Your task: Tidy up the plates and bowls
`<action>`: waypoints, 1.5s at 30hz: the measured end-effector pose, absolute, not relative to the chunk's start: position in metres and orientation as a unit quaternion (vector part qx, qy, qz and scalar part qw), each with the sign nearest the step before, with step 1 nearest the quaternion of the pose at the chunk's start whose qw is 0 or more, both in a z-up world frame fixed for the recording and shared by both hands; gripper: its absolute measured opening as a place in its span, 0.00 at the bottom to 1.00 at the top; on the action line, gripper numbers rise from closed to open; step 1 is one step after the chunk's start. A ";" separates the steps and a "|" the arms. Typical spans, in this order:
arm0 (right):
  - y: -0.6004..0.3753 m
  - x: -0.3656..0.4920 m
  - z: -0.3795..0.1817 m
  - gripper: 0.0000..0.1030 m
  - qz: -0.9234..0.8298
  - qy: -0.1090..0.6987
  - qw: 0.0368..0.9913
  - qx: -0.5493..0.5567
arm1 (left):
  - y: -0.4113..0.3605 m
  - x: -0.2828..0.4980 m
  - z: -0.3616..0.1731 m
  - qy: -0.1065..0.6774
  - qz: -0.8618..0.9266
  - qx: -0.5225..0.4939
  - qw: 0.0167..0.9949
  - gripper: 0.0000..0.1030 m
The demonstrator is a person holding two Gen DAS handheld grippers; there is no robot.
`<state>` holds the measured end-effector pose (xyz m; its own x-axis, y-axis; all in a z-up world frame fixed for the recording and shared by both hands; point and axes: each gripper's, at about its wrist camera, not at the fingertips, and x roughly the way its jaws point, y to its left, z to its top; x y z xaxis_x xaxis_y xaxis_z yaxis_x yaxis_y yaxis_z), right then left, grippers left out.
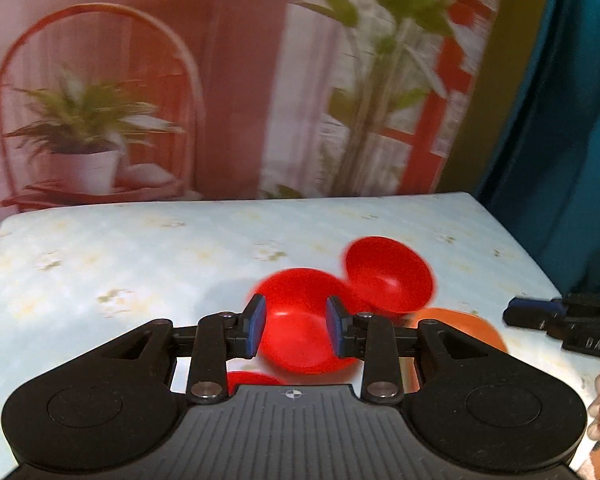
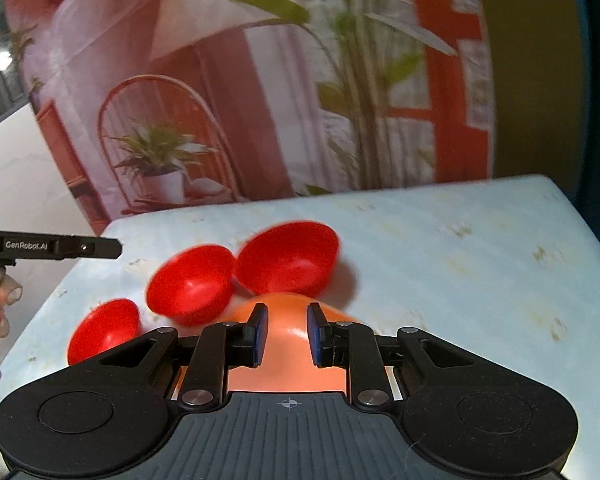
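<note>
Here glossy round red bowls; smooth orange plate.

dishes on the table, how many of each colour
red bowls: 3
orange dish: 1, partly hidden behind the tongs, so bowl or plate is unclear
total: 4
</note>
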<state>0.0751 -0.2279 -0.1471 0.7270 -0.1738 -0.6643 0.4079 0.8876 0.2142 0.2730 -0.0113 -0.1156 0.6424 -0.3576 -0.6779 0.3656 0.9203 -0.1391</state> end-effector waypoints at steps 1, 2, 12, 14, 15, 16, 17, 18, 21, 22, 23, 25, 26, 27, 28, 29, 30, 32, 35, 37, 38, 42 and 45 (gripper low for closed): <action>-0.227 0.083 -0.145 0.20 -0.154 0.332 0.915 0.171 | -0.005 0.275 -0.115 0.373 -0.193 0.005 0.907 0.34; -0.226 0.091 -0.143 0.20 -0.149 0.331 0.917 0.167 | 0.001 0.276 -0.115 0.374 -0.186 0.004 0.909 0.34; -0.244 0.159 -0.139 0.20 -0.148 0.332 0.923 0.125 | -0.006 0.306 -0.114 0.373 -0.177 -0.028 0.910 0.35; -0.249 0.167 -0.145 0.20 -0.163 0.338 0.919 0.120 | -0.023 0.315 -0.121 0.374 -0.189 -0.030 0.907 0.35; -0.252 0.170 -0.150 0.20 -0.170 0.342 0.916 0.120 | -0.031 0.320 -0.125 0.376 -0.193 -0.029 0.906 0.35; -0.256 0.172 -0.155 0.20 -0.177 0.347 0.913 0.122 | -0.041 0.326 -0.130 0.380 -0.197 -0.029 0.903 0.35; -0.260 0.172 -0.160 0.20 -0.183 0.351 0.910 0.126 | -0.047 0.329 -0.134 0.385 -0.202 -0.030 0.900 0.35; -0.264 0.173 -0.165 0.20 -0.190 0.356 0.906 0.130 | -0.055 0.335 -0.140 0.389 -0.206 -0.033 0.897 0.35; -0.277 0.171 -0.181 0.20 -0.205 0.368 0.895 0.146 | -0.078 0.345 -0.156 0.401 -0.222 -0.028 0.888 0.35; -0.282 0.169 -0.185 0.20 -0.209 0.371 0.892 0.152 | -0.084 0.347 -0.162 0.403 -0.223 -0.022 0.887 0.35; -0.285 0.168 -0.190 0.20 -0.211 0.374 0.890 0.157 | -0.090 0.350 -0.167 0.405 -0.224 -0.018 0.886 0.35; -0.291 0.165 -0.198 0.20 -0.210 0.378 0.885 0.173 | -0.098 0.355 -0.175 0.410 -0.230 -0.011 0.883 0.35; -0.293 0.164 -0.201 0.20 -0.207 0.379 0.884 0.181 | -0.103 0.358 -0.179 0.413 -0.232 -0.007 0.881 0.35; -0.294 0.164 -0.203 0.20 -0.205 0.380 0.883 0.186 | -0.107 0.360 -0.182 0.414 -0.234 -0.001 0.880 0.35; -0.295 0.163 -0.205 0.20 -0.204 0.380 0.882 0.191 | -0.111 0.362 -0.184 0.414 -0.236 0.005 0.879 0.35; -0.296 0.163 -0.207 0.20 -0.202 0.379 0.881 0.197 | -0.115 0.365 -0.187 0.415 -0.237 0.011 0.878 0.35; -0.297 0.163 -0.208 0.20 -0.200 0.379 0.880 0.205 | -0.119 0.367 -0.189 0.417 -0.239 0.017 0.877 0.35; -0.297 0.164 -0.211 0.20 -0.195 0.380 0.878 0.215 | -0.125 0.371 -0.193 0.422 -0.242 0.023 0.874 0.35; -0.297 0.165 -0.214 0.20 -0.188 0.383 0.877 0.221 | -0.130 0.374 -0.198 0.427 -0.246 0.031 0.870 0.35; -0.297 0.166 -0.215 0.20 -0.185 0.384 0.876 0.227 | -0.131 0.375 -0.200 0.430 -0.250 0.035 0.867 0.35; -0.297 0.166 -0.215 0.20 -0.184 0.383 0.876 0.229 | -0.132 0.376 -0.201 0.431 -0.251 0.035 0.866 0.35; -0.298 0.166 -0.217 0.19 -0.182 0.383 0.873 0.241 | -0.131 0.377 -0.203 0.439 -0.263 0.028 0.858 0.35; -0.298 0.165 -0.218 0.19 -0.181 0.383 0.871 0.249 | -0.133 0.377 -0.205 0.443 -0.271 0.028 0.854 0.35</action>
